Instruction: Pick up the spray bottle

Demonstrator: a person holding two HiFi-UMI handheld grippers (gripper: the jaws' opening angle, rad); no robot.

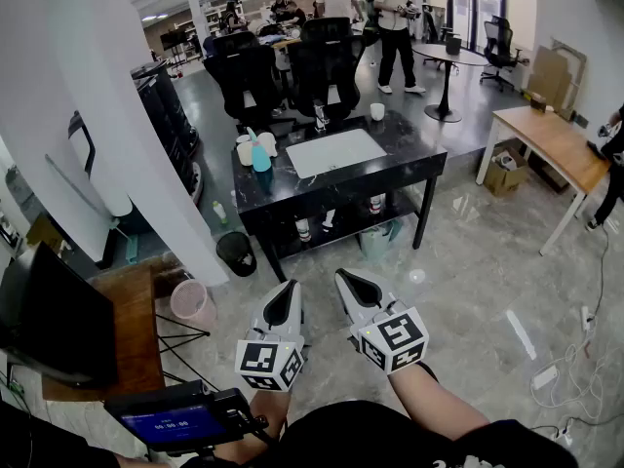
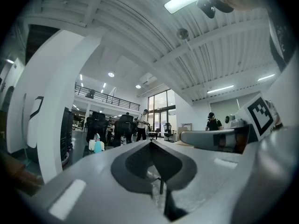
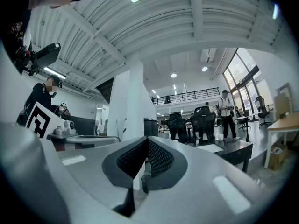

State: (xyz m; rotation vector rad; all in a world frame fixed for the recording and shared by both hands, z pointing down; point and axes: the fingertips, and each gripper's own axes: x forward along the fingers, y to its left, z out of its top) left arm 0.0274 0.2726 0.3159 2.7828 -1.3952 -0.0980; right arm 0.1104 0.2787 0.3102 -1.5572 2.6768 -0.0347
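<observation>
Both grippers are clenched on nothing, jaw tips met: the left gripper and the right gripper hang side by side, near each other, over the grey polished floor. That floor lies bare between them and the front edge of the black rectangular tabletop. One broad white column crowds the left side, and one light wooden table stands well apart on the right. Two black office chairs sit just behind the tabletop's far edge. One white flat sheet lies at the middle of the tabletop. The single teal plastic spray bottle stands near the tabletop's left end. Its long axis is upright with the spray head on top; the nozzle's direction is too small to tell. Two white cups stand just beside it, and a third white cup is near the far right edge.
</observation>
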